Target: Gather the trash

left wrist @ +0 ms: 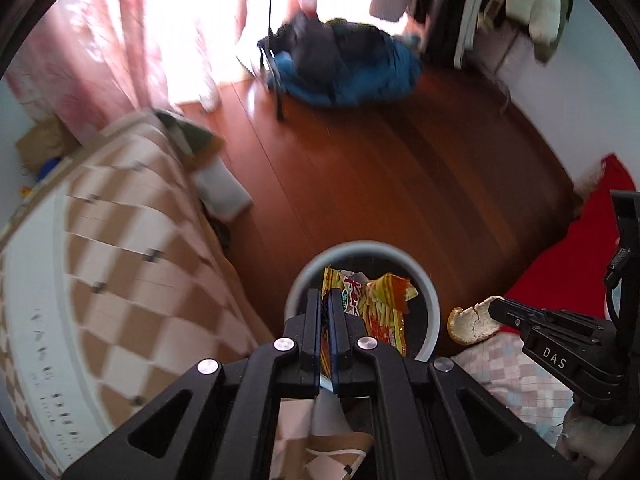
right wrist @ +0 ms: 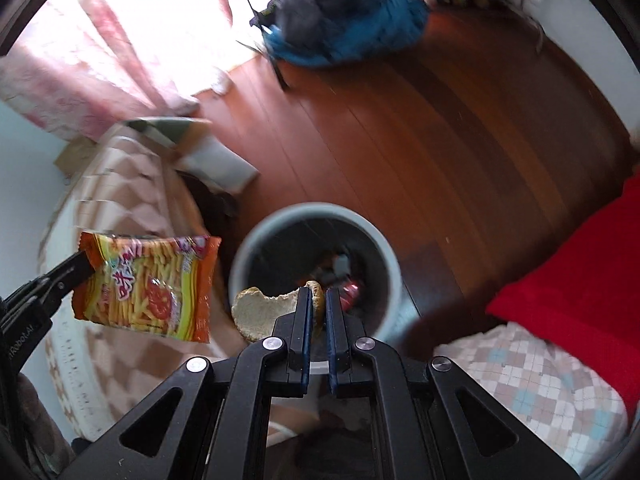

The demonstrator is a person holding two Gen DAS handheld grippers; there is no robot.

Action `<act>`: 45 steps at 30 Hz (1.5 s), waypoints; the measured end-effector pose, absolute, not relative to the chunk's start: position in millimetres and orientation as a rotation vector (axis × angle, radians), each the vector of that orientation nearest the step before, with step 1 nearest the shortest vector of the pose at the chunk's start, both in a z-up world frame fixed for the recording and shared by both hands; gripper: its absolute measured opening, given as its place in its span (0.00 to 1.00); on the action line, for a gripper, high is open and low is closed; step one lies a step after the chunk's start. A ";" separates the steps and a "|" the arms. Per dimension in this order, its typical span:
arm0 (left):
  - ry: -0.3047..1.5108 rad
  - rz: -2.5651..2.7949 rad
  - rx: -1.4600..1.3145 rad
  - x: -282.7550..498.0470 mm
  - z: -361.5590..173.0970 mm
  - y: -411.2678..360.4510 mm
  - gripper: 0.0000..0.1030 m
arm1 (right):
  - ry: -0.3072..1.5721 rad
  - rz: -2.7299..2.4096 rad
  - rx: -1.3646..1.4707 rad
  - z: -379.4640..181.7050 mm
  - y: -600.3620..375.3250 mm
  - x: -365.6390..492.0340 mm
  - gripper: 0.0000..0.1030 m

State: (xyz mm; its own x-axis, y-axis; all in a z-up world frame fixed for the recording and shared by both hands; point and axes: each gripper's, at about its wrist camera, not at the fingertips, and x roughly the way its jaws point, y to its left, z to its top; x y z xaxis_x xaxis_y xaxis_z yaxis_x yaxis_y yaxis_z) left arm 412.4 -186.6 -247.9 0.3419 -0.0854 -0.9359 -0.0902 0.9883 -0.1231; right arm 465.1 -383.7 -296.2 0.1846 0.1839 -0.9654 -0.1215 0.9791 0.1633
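Observation:
A grey round trash bin (left wrist: 434, 304) (right wrist: 384, 248) stands on the wooden floor, with some wrappers (right wrist: 340, 276) inside. My left gripper (left wrist: 326, 296) is shut on an orange-yellow snack packet (left wrist: 384, 300) and holds it above the bin's opening. In the right wrist view the packet (right wrist: 148, 284) hangs left of the bin from that gripper (right wrist: 86, 266). My right gripper (right wrist: 316, 296) is shut on a bitten piece of bread (right wrist: 260, 312) above the bin's near rim. In the left wrist view the bread (left wrist: 472, 322) and the right gripper (left wrist: 498, 308) are right of the bin.
A bed with a brown-checked cover (left wrist: 120, 240) lies on the left. A red cloth (right wrist: 560, 288) over a checked quilt (right wrist: 540, 384) is on the right. A blue and black heap (left wrist: 344, 64) on a chair stands at the far side. Pink curtains (left wrist: 100, 40) hang at the window.

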 end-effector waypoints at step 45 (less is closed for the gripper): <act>1.182 0.017 -0.168 307.8 -139.1 -185.2 0.99 | 1.378 0.341 0.037 -189.0 -396.1 368.7 1.00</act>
